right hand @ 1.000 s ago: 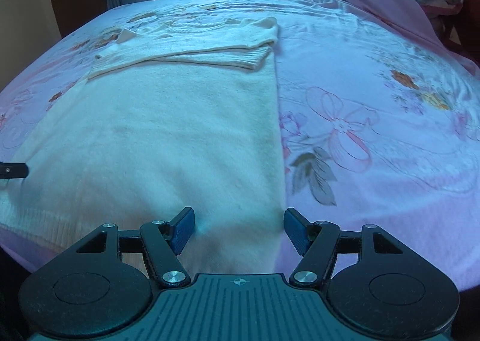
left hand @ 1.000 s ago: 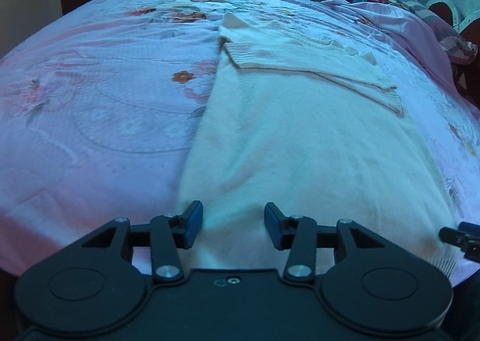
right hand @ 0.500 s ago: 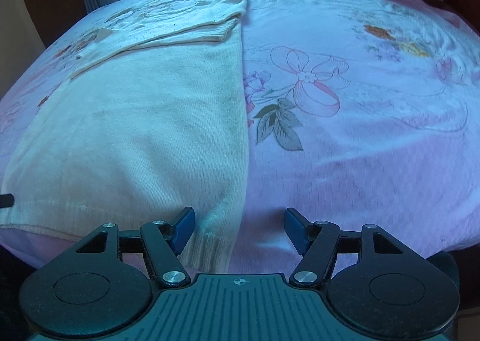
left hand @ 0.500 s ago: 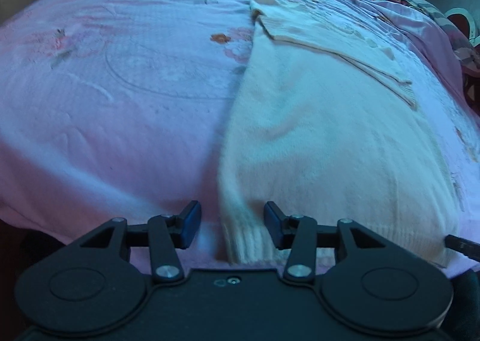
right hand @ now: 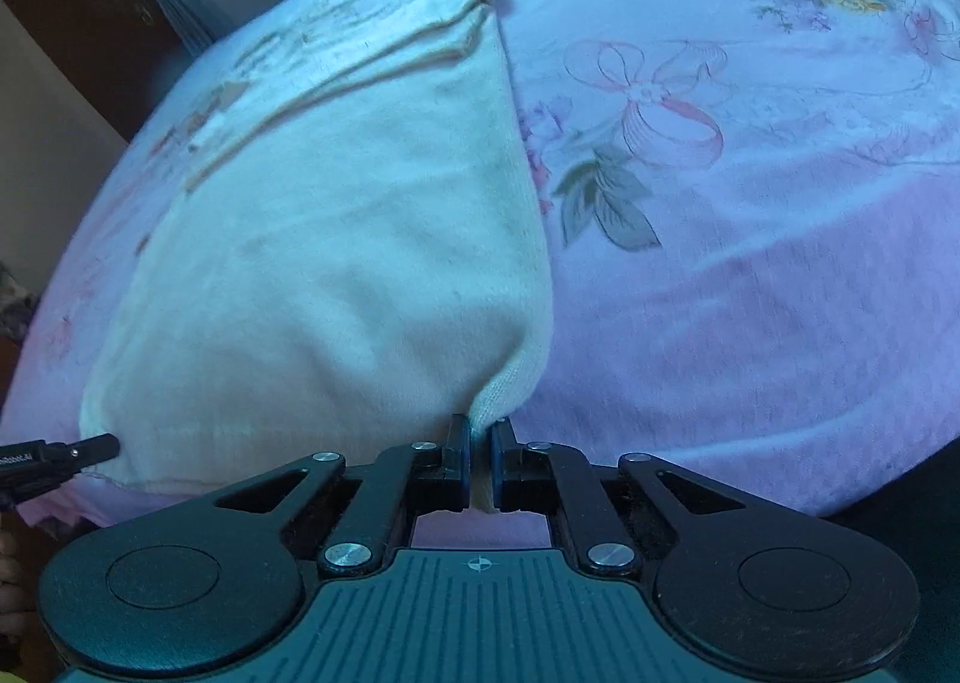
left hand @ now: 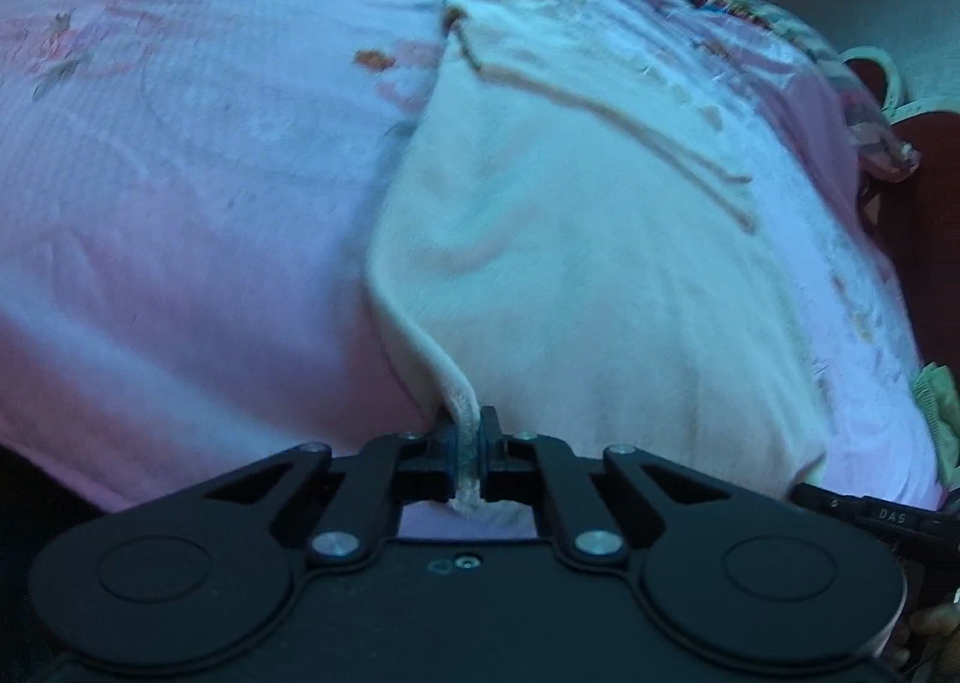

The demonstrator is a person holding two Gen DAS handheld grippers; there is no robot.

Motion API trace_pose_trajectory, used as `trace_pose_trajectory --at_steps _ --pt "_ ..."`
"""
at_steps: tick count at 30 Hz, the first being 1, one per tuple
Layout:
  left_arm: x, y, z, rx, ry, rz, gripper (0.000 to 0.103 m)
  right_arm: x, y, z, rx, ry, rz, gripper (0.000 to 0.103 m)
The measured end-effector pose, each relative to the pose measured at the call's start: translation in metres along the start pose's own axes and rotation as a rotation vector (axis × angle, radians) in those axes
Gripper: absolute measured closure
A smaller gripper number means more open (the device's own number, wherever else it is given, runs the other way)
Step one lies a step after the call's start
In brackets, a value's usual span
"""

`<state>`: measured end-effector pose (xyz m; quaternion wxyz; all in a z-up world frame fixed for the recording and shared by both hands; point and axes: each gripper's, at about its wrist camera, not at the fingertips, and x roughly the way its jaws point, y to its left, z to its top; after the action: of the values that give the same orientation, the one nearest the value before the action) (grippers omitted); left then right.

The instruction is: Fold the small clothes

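Got my left gripper (left hand: 467,452) pinched tight on the sweater (left hand: 588,275), right at the ribbed hem corner on its left side, with a bit of the hem poking out behind the pads. My right gripper (right hand: 478,464) is clamped the same way on the other hem corner, so both near corners of the sweater (right hand: 336,263) are in my tongs and lifted a little off the bed (right hand: 750,263). The rest of it lies flat on the pink flowered bedspread (left hand: 180,173), stretching away from me, with a sleeve folded across the far end near the collar. From each camera I can see the tip of the other gripper poking in at the hem's far corner. There's something pale green at the bed's right edge (left hand: 936,401), maybe another bit of clothing, too blurry to call. A bundled pink blanket (left hand: 798,83) sits at the far right.
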<state>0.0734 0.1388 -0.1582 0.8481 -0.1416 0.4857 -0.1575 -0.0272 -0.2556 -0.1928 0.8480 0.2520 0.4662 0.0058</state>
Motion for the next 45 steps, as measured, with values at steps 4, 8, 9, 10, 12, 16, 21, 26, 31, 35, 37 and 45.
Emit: trace_pose_trajectory --at_steps 4,8,9,10,12,16,21,26,31,35,37,45 --pt "-0.006 -0.016 0.038 0.008 -0.085 -0.055 0.098 -0.012 0.007 0.030 0.035 -0.093 0.065 0.098" --pt "0.006 -0.030 0.092 0.017 -0.155 -0.084 0.098 -0.007 0.017 0.082 0.038 -0.181 0.089 0.098" --pt "0.011 -0.034 0.105 0.024 -0.174 -0.079 0.098 -0.003 0.019 0.096 0.034 -0.199 0.086 0.098" --pt "0.018 -0.036 0.117 0.023 -0.187 -0.074 0.098 0.002 0.021 0.108 0.031 -0.211 0.080 0.098" --pt "0.036 -0.036 0.142 0.000 -0.196 -0.062 0.098 0.017 0.020 0.134 0.035 -0.227 0.062 0.098" --pt "0.082 -0.027 0.171 -0.029 -0.145 0.013 0.096 0.064 0.016 0.174 0.046 -0.180 0.006 0.097" --pt "0.097 -0.016 0.170 0.004 -0.083 0.044 0.080 0.084 0.006 0.182 0.028 -0.156 -0.026 0.081" --pt "0.075 -0.016 0.166 0.121 -0.124 0.079 0.066 0.070 0.011 0.184 -0.066 -0.236 -0.058 0.041" --pt "0.076 -0.020 0.170 0.208 -0.136 0.103 0.065 0.081 0.018 0.179 -0.147 -0.212 -0.095 0.041" --pt "0.090 -0.027 0.171 0.296 -0.114 0.123 0.063 0.090 0.023 0.175 -0.181 -0.196 -0.103 0.041" --pt "0.100 -0.026 0.174 0.316 -0.104 0.135 0.063 0.092 0.025 0.175 -0.192 -0.193 -0.100 0.041" --pt "0.121 -0.025 0.171 0.366 -0.048 0.094 0.092 0.106 0.027 0.179 -0.238 -0.159 -0.101 0.075"
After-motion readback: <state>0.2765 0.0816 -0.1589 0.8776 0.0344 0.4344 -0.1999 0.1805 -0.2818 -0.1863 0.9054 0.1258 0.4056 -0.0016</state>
